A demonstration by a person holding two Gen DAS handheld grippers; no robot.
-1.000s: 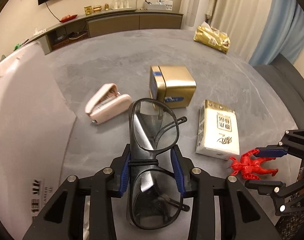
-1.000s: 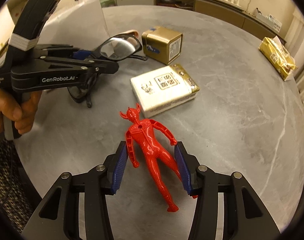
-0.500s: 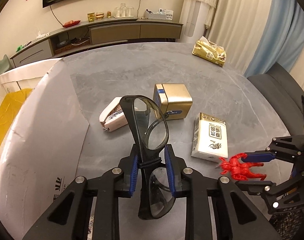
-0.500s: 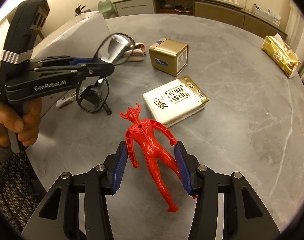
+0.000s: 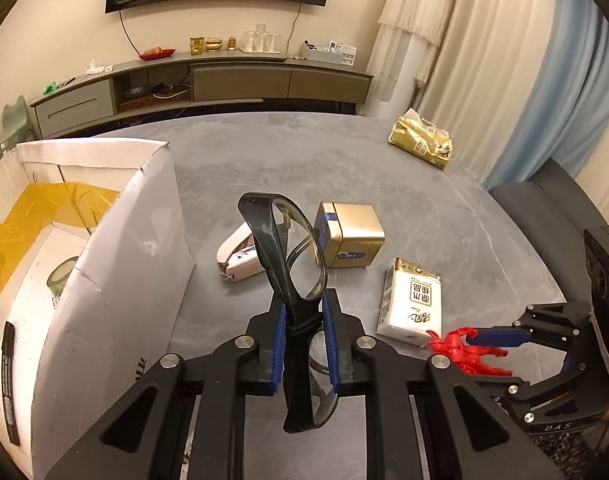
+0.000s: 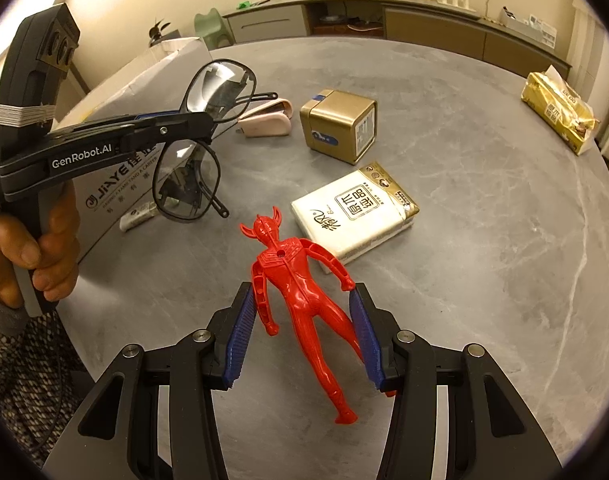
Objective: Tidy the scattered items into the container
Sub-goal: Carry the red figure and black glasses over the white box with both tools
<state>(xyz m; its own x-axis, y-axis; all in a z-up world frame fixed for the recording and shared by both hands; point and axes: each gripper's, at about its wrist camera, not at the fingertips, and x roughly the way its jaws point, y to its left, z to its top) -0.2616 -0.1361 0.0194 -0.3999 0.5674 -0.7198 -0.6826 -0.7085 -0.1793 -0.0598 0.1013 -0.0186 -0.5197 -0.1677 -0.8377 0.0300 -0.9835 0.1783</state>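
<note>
Left tool (image 5: pixel 303 344) clamps the glasses (image 5: pixel 294 256) at the bridge, lifted clear of the tabletop (image 5: pixel 304 160), just right of the box (image 5: pixel 116 280). Right tool (image 6: pixel 302 334) grips the red figure (image 6: pixel 300 280) by its arms, further right of the box, near the tissue pack (image 6: pixel 354 212).

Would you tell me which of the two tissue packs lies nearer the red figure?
The white tissue pack, just beyond the red figure; the gold pack sits far off.
</note>
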